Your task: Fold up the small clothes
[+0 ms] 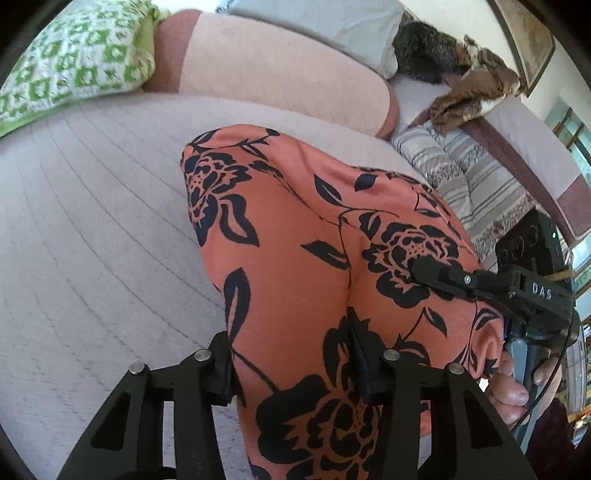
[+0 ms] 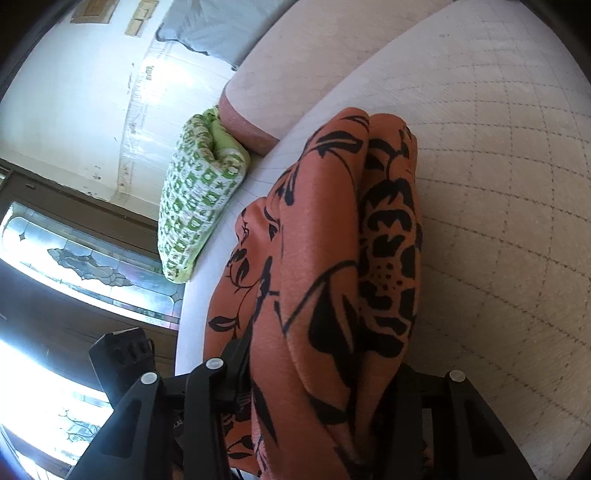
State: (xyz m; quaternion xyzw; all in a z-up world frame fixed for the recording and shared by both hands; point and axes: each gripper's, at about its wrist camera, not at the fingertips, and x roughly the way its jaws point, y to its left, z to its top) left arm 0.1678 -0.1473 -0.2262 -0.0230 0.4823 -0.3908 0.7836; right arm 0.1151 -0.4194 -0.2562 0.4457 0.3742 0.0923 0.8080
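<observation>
An orange garment with a black flower print (image 1: 295,236) is held up over the quilted bed cover (image 1: 92,229). My left gripper (image 1: 295,373) is shut on its near edge; cloth bunches between the fingers. My right gripper (image 1: 436,273) shows in the left wrist view, shut on the garment's right side. In the right wrist view the garment (image 2: 332,258) hangs in thick folds, pinched by my right gripper (image 2: 317,406). The left gripper's body (image 2: 125,354) shows at the lower left there.
A green-and-white pillow (image 1: 70,62) and a pink bolster (image 1: 266,70) lie at the head of the bed. A grey pillow (image 1: 325,26), dark fur and brown cloth (image 1: 476,81) and a striped blanket (image 1: 476,177) lie to the right. A stained-glass window (image 2: 85,262) is beyond the bed edge.
</observation>
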